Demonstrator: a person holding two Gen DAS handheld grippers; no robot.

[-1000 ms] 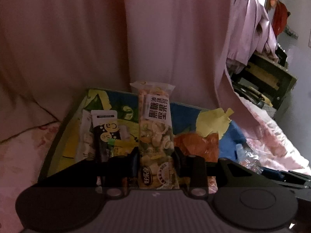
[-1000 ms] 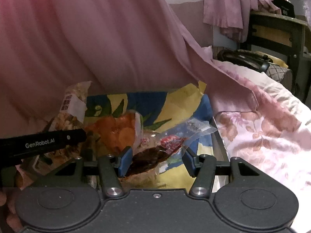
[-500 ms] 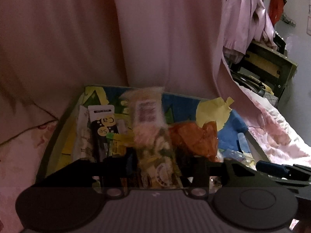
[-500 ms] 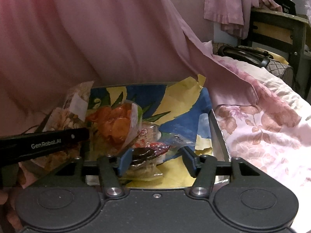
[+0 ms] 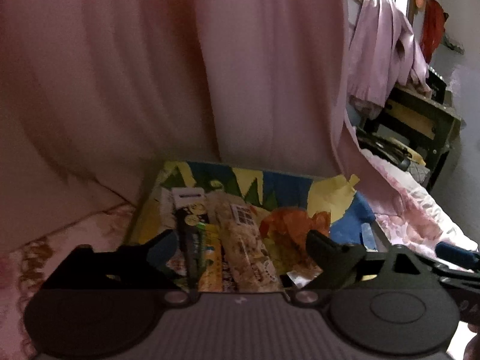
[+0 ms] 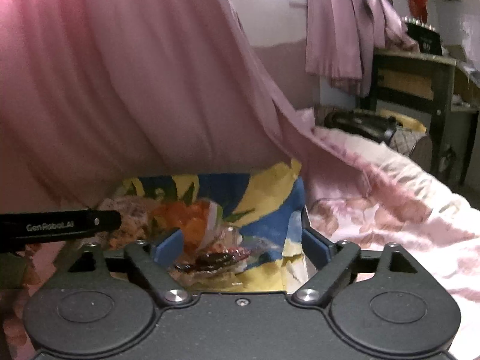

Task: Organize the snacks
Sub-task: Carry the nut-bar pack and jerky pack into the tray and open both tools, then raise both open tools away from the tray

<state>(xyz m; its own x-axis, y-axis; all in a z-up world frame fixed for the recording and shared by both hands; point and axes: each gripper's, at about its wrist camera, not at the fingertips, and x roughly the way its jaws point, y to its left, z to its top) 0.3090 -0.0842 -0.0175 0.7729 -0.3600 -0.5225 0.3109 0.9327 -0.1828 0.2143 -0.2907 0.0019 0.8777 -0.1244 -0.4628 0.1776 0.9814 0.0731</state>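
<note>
- On the bed, a tray [image 5: 345, 207] printed in blue, yellow and green is sitting against a hanging pink curtain [image 5: 180, 75], with the snacks lying inside it.
- Compared with a second ago, the left gripper [image 5: 240, 246] is no longer clamping the nut-mix packet [image 5: 246, 240]; its jaws have just been opening and are now standing wide apart, with the packet lying flat in the tray between them, untouched.
- That packet, upright a second ago, is now resting between a dark stick pack [image 5: 190, 234] on its left and an orange snack bag [image 5: 288, 231] on its right.
- The right gripper [image 6: 240, 246] has likewise just been spreading its jaws, which are now well apart; the clear pouch with dark contents [image 6: 216, 261] that sat between its pads is lying loose in the tray's near part, just right of the orange bag.
- Both cameras are showing the tray lower and farther off than before.
- A pink floral bedspread [image 6: 390, 210] is lying around the tray.
- At far right, lilac clothes [image 6: 339, 36] are hanging above a dark wooden table [image 6: 420, 84].
</note>
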